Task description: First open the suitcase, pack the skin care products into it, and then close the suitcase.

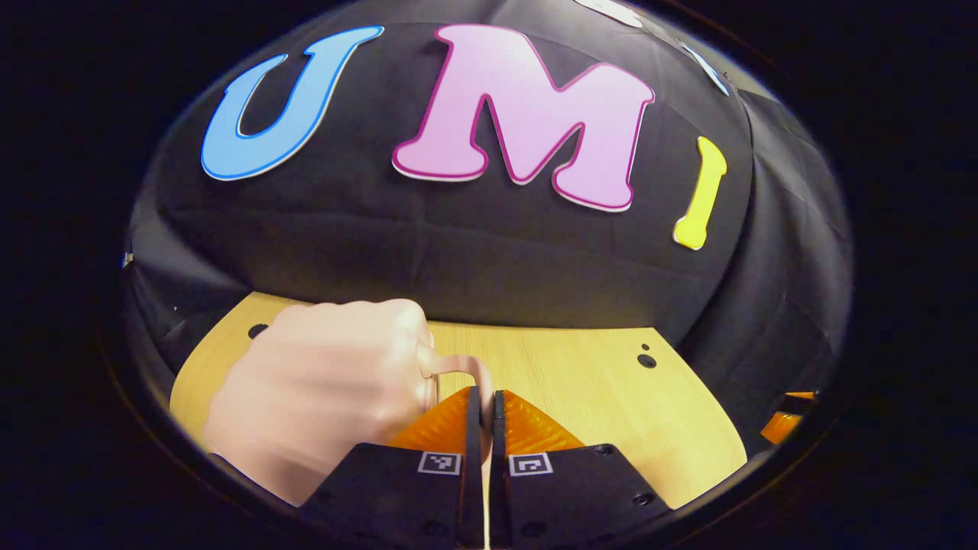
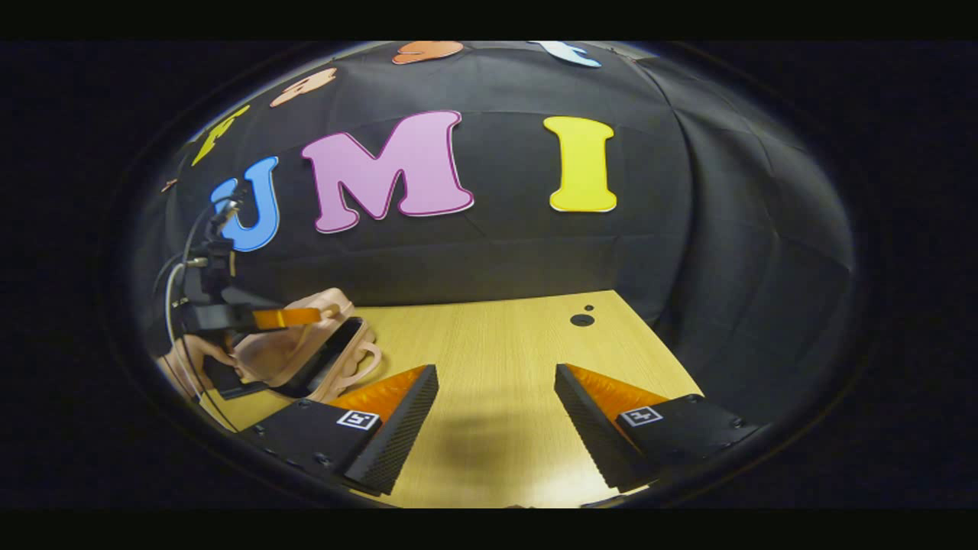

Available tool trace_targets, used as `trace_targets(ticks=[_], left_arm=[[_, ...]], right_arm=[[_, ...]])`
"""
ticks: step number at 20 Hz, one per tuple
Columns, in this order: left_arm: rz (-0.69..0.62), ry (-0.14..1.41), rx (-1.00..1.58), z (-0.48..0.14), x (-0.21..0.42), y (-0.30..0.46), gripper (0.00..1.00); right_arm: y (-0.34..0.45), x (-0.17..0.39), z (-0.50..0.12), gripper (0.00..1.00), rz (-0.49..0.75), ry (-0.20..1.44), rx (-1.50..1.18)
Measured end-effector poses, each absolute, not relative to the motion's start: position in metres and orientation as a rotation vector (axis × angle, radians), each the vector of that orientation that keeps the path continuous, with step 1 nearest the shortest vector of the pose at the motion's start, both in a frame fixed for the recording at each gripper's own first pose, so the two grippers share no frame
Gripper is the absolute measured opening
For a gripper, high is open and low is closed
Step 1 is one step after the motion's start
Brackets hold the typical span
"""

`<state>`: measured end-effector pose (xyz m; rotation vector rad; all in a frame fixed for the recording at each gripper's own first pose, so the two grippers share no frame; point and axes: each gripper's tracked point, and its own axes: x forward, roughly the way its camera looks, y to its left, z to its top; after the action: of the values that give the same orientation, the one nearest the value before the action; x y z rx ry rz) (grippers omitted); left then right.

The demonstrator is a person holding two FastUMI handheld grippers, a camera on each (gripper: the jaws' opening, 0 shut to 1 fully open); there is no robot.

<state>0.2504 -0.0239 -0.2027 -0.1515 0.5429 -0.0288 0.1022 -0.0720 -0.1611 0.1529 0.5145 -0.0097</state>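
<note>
On table, pink suitcase (image 2: 306,344) ajar.

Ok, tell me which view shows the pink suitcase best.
The right gripper view: the suitcase shows whole there, from the side on the table, with the left gripper at its top. In the left gripper view the suitcase is close and blurred; its handle sits between the fingers.

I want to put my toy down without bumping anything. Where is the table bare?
The wooden table is bare from the pink suitcase across to the two holes near the wall, including between the right gripper's open fingers. It is crowded at the suitcase, where the left gripper pinches its handle.
</note>
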Motion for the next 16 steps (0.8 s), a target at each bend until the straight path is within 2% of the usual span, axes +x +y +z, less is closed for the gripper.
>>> trace_targets(ticks=[2, 6, 11, 12, 14, 16], left_arm=[[-0.023, 0.599, -0.149, -0.236, 0.246, -0.041, 0.08], [-0.005, 0.609, -0.095, -0.244, 0.249, -0.051, 0.15], [-0.019, 0.488, -0.127, -0.177, 0.225, -0.037, 0.27], [-0.027, 0.481, -0.14, -0.167, 0.215, -0.035, 0.41], [0.005, 0.458, -0.153, -0.148, 0.192, -0.024, 0.82], [0.013, 0.411, -0.155, -0.122, 0.167, -0.014, 0.89]], right_arm=[[-0.08, 0.101, -0.171, 0.98, -0.006, 0.528, 0.162], [-0.083, 0.105, -0.18, 0.98, -0.01, 0.552, 0.204], [-0.072, 0.112, -0.163, 0.98, -0.016, 0.494, 0.214], [-0.068, 0.113, -0.158, 0.98, -0.014, 0.481, 0.212], [-0.059, 0.111, -0.149, 0.97, -0.017, 0.464, 0.193], [-0.05, 0.106, -0.13, 0.98, -0.027, 0.431, 0.189]])
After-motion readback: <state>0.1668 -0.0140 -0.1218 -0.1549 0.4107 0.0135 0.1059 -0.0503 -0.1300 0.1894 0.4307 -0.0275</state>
